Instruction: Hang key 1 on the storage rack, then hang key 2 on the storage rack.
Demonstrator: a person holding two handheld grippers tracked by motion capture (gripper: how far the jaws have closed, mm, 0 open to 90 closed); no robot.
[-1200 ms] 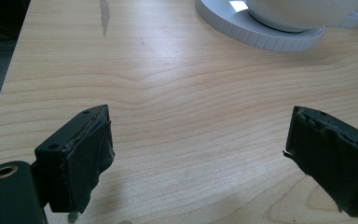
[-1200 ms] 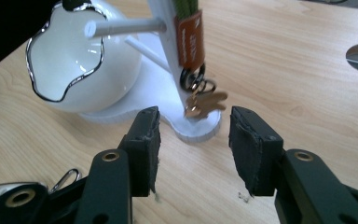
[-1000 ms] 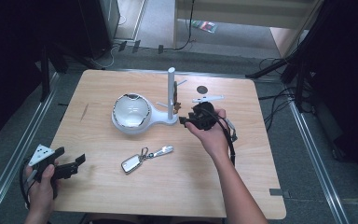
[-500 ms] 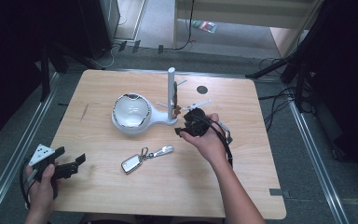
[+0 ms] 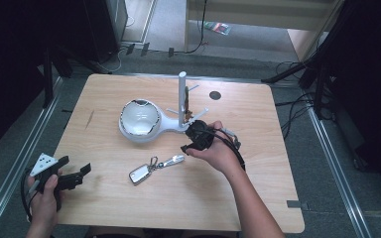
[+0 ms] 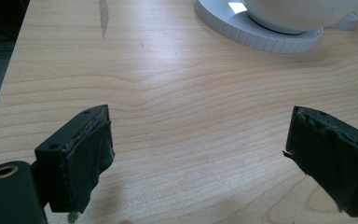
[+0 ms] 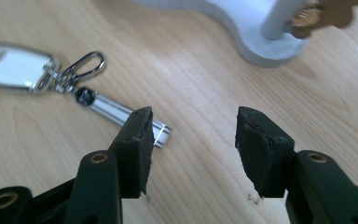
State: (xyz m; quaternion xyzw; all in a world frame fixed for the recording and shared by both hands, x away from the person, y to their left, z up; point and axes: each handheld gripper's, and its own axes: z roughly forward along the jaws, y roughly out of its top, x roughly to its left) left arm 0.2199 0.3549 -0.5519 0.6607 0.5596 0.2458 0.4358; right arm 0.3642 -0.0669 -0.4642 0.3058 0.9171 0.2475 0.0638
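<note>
Left gripper [image 5: 74, 174] rested at table's [image 5: 258, 198] near-left corner, jaws wide, empty; key ring [image 5: 156, 167] lay flat mid-table before white stand [image 5: 144, 121]; right gripper [image 5: 191, 141] hovered just beside its metal end, jaws parted, gripping nothing

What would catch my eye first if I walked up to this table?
Probably the white stand with a round bowl and upright post in the middle of the pale wooden table. Just in front of it lies a silver key fob with its clip and metal bar, and the open right gripper hangs close beside that.
</note>
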